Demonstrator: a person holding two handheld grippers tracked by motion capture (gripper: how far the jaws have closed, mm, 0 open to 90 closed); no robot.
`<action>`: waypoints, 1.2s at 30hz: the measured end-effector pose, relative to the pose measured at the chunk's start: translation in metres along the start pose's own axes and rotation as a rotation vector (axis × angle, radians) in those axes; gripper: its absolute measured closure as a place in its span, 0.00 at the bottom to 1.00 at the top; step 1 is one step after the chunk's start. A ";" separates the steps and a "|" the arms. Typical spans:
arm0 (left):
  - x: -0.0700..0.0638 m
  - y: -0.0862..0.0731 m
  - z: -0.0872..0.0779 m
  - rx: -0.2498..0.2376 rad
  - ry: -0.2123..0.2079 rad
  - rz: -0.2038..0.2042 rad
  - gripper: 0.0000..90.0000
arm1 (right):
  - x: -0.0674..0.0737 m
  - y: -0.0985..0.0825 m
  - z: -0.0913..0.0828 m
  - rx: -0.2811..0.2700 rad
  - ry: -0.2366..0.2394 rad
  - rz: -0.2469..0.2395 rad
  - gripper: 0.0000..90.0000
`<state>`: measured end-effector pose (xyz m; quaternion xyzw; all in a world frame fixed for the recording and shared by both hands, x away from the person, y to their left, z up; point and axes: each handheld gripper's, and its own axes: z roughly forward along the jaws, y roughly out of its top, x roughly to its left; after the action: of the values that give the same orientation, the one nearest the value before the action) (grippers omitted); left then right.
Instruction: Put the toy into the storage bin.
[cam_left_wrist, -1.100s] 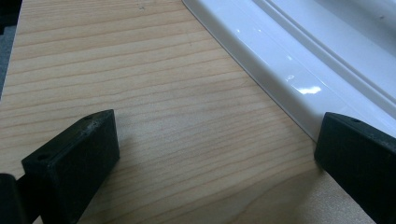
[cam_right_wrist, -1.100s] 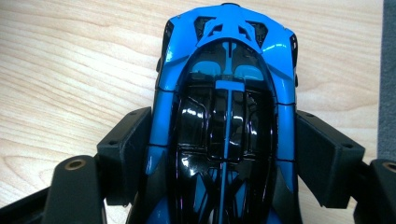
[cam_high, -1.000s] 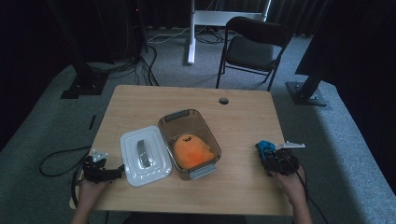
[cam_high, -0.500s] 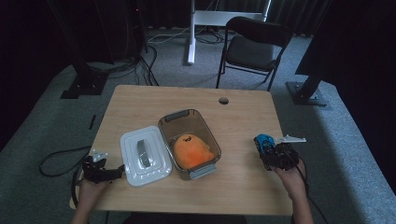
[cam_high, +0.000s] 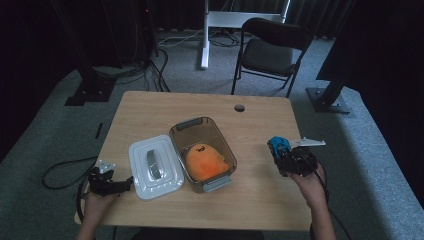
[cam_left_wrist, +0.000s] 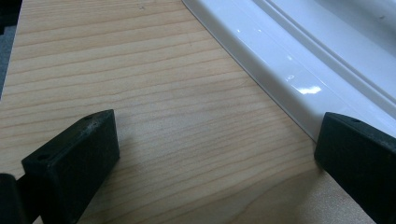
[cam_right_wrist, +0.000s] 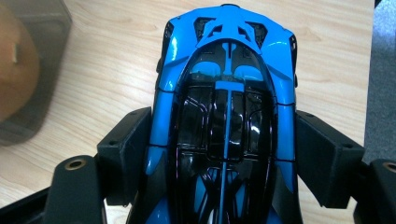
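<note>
the blue toy car (cam_right_wrist: 226, 107) sits clamped between the pads of the right tool (cam_high: 292, 159), nose pointing away from the hand, at about 3 o'clock on the bench (cam_high: 260, 195) and just above its surface. toward 9 o'clock from it stands the clear tub (cam_high: 181, 134) with an orange plush (cam_high: 204, 161) inside, and the white lid (cam_high: 155, 167) lies touching the tub's left side. the left tool (cam_high: 107, 184) rests at 8 o'clock, jaws apart and holding nothing, one pad right by the lid's rim.

Blue-and-black toy car (cam_right_wrist: 224, 116), orange plush (cam_high: 204, 161), white lid (cam_high: 154, 167), pale wood-grain table (cam_high: 150, 112).
</note>
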<state>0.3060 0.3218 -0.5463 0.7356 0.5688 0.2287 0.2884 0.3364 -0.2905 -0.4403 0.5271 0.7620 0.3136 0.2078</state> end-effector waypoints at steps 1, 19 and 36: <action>0.000 0.000 0.000 0.000 0.000 0.000 0.00 | 0.001 0.002 0.000 -0.003 0.005 -0.002 0.28; 0.000 0.000 0.000 -0.001 0.000 0.000 0.00 | 0.027 0.037 0.001 -0.022 0.045 -0.064 0.28; 0.000 0.000 0.000 -0.001 -0.001 0.003 0.00 | 0.056 0.066 -0.001 -0.046 0.084 -0.123 0.28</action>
<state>0.3061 0.3220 -0.5463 0.7364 0.5674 0.2290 0.2887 0.3599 -0.2219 -0.3933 0.4608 0.7937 0.3393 0.2065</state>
